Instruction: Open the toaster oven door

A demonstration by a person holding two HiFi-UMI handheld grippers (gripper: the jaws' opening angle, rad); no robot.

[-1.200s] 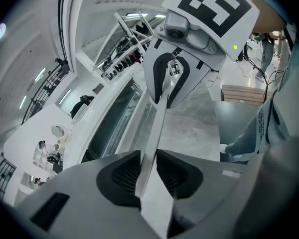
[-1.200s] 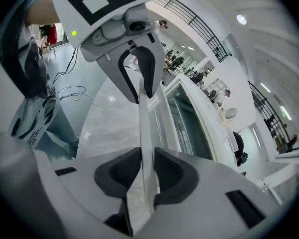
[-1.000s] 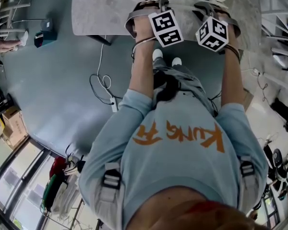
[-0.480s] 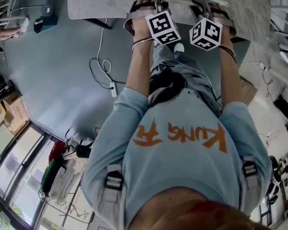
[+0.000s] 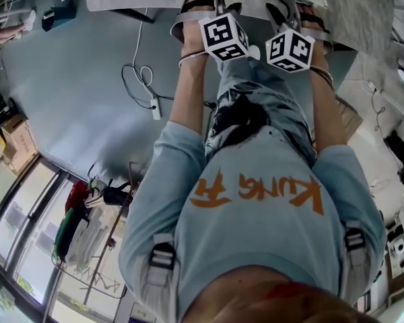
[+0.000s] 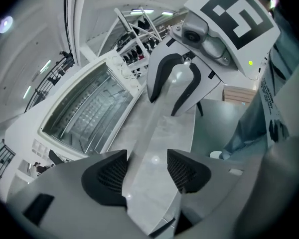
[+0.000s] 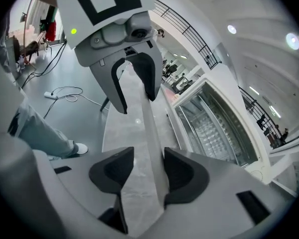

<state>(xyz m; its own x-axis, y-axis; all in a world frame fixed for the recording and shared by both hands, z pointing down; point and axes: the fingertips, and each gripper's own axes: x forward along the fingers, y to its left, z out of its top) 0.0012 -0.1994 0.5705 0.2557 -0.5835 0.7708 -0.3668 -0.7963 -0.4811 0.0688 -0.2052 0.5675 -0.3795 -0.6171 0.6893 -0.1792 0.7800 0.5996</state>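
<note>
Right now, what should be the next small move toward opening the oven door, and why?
Probably close the left hand-held gripper and the right hand-held gripper on the handle. Their jaws are opening with that bar between them, no pad pressing it, and the door looks shut.

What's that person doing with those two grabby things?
A person holds a gripper in each hand at a toaster oven on a table. A long pale bar, probably the door handle, runs between both pairs of jaws. The left gripper and right gripper are opening around it. I can't tell if the door is open.
</note>
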